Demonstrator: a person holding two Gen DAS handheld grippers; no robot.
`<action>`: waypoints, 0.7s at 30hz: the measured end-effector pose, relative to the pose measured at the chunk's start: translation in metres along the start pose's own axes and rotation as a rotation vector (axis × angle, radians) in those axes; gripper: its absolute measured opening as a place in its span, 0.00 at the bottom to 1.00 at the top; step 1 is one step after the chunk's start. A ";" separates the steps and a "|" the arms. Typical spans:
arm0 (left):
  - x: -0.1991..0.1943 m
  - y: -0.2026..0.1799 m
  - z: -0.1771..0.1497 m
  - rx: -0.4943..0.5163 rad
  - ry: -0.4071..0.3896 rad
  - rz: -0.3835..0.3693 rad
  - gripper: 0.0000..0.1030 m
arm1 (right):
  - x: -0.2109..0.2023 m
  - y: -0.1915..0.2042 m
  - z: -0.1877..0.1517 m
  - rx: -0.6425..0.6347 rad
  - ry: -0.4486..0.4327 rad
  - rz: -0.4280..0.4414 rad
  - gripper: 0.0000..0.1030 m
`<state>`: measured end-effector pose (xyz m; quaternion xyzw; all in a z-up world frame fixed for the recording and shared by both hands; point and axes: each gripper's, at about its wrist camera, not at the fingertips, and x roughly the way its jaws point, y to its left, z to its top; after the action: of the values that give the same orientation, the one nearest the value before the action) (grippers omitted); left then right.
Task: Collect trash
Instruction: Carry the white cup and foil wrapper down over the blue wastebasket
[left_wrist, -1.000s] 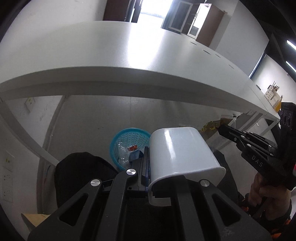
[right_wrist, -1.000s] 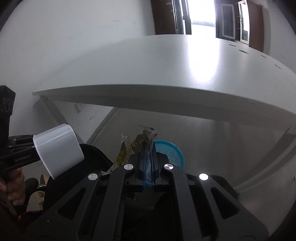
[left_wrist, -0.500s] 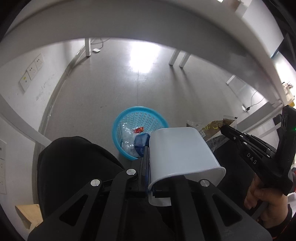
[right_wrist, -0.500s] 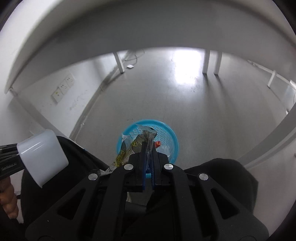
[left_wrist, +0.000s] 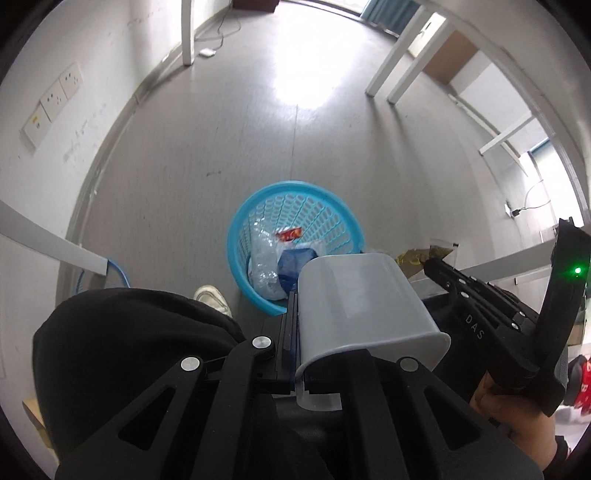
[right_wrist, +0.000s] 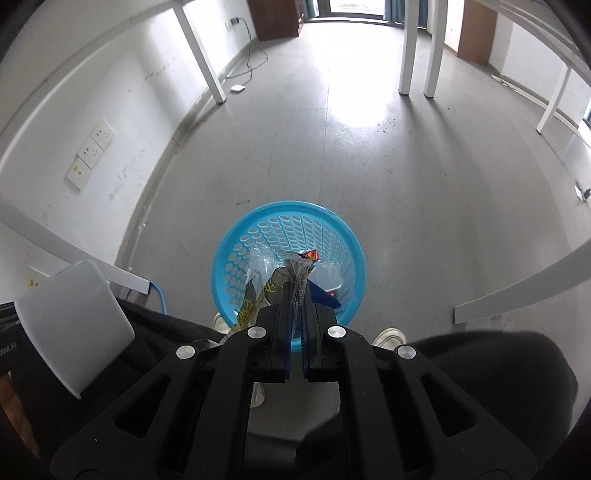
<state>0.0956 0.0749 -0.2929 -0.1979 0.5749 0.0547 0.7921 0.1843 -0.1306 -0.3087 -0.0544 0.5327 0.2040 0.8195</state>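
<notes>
Both views have swung down from the tabletop to the floor, so the right tool (right_wrist: 295, 325), clamped on a snack wrapper (right_wrist: 275, 286), and the left tool (left_wrist: 297, 317), gripping a white plastic cup (left_wrist: 358, 291), hang above the blue trash basket (right_wrist: 236, 236), seemingly ready to drop.

Grey glossy floor (right_wrist: 280, 155), white wall (right_wrist: 122, 96) with sockets (right_wrist: 90, 153), white table legs (right_wrist: 417, 48), window glare
</notes>
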 end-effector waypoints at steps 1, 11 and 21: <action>0.007 0.003 0.002 -0.007 0.016 0.004 0.01 | 0.004 0.000 0.003 -0.011 0.006 -0.006 0.03; 0.056 0.004 0.024 -0.008 0.099 0.021 0.01 | 0.067 0.002 0.032 -0.023 0.068 -0.039 0.03; 0.112 0.008 0.058 -0.042 0.167 0.017 0.01 | 0.137 -0.041 0.060 0.198 0.175 0.006 0.03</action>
<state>0.1818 0.0883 -0.3841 -0.2133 0.6395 0.0566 0.7364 0.2998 -0.1114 -0.4112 0.0105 0.6198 0.1473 0.7707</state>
